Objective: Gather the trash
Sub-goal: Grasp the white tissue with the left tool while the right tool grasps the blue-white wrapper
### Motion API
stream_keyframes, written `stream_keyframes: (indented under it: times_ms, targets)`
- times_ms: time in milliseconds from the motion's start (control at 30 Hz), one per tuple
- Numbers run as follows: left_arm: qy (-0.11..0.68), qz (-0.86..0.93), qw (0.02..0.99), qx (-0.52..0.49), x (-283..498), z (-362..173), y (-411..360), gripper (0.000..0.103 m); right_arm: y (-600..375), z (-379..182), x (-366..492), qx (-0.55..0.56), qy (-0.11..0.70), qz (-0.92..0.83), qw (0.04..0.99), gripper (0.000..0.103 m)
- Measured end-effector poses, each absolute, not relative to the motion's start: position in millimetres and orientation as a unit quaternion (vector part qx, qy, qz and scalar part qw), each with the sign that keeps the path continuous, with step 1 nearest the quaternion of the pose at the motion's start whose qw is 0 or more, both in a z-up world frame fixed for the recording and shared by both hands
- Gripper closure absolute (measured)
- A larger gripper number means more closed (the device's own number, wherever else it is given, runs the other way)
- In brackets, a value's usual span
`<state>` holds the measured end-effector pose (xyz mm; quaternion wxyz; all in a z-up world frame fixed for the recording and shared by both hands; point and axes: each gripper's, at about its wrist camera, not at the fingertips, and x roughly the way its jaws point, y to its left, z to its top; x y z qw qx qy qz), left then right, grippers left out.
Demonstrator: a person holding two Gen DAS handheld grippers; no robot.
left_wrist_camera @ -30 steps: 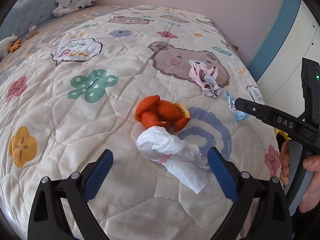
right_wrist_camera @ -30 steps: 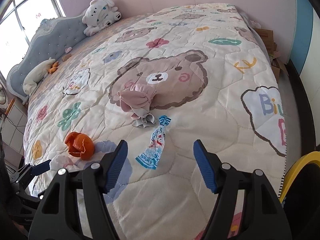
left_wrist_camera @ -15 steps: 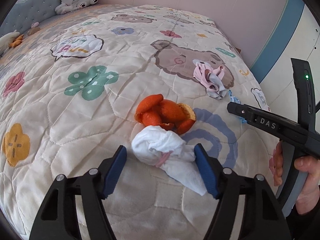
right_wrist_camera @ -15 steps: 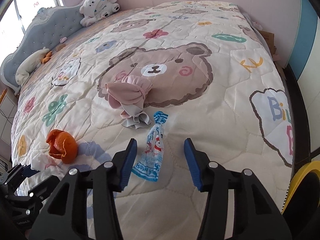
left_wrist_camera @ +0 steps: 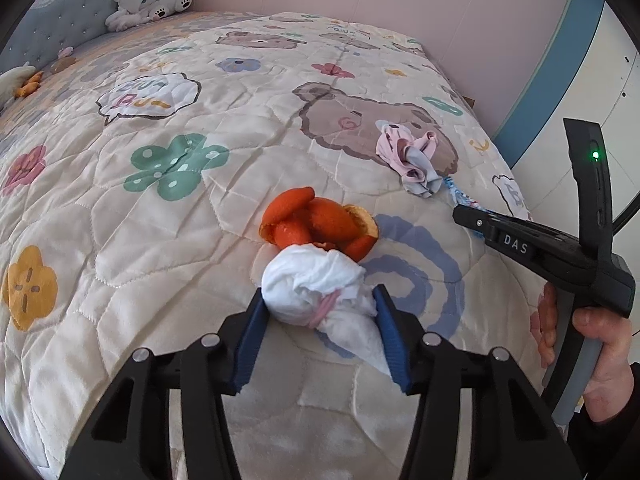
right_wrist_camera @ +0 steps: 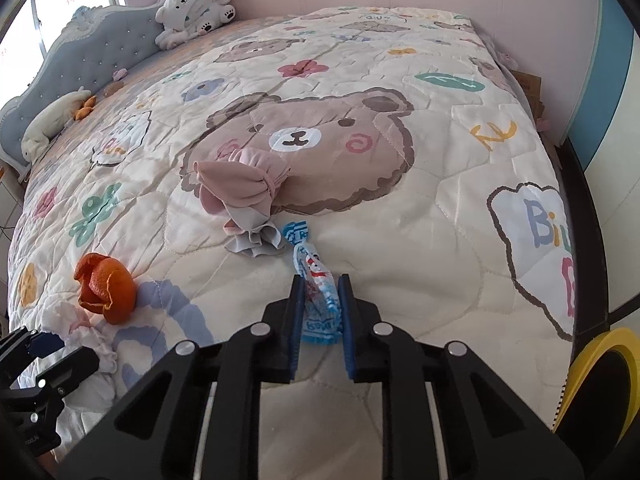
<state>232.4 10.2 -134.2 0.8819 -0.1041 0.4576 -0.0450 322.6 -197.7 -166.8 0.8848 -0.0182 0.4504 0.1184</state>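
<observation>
A crumpled white tissue wad point(left_wrist_camera: 316, 280) lies on the quilt point(left_wrist_camera: 160, 240) between the blue pads of my left gripper point(left_wrist_camera: 320, 298). Its jaws are closing and both pads touch the wad's sides. Orange peel point(left_wrist_camera: 316, 224) sits just beyond, touching the wad. In the right wrist view a blue and white snack wrapper point(right_wrist_camera: 316, 304) is pinched between the pads of my right gripper point(right_wrist_camera: 320, 280), whose jaws are closing tight on it. The peel point(right_wrist_camera: 106, 288) and the left gripper point(right_wrist_camera: 40, 350) show at the lower left there.
A bunched pink and grey cloth point(right_wrist_camera: 244, 188) lies on the bear print just past the wrapper. A plush toy point(right_wrist_camera: 192, 4) and padded headboard point(right_wrist_camera: 80, 56) stand at the far end. The bed's edge and a yellow rim point(right_wrist_camera: 600, 356) are at the right.
Both grippers' jaws have narrowed from wide apart. The left pads now touch the tissue wad, and the right gripper has dropped onto the wrapper and pinched it.
</observation>
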Motion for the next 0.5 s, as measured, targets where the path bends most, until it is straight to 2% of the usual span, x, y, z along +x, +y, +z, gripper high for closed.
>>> stream_keyframes:
  times_ms: [133, 500]
  targets:
    - [0.458, -0.046, 0.881, -0.11, 231, -133, 12, 0.054, -197, -164, 320, -0.027, 0.443, 0.121, 0.888, 0.098]
    - [0.456, -0.051, 0.881, -0.116, 224, -127, 13, 0.055, -208, -146, 308, -0.004, 0.422, 0.131, 0.897, 0.098]
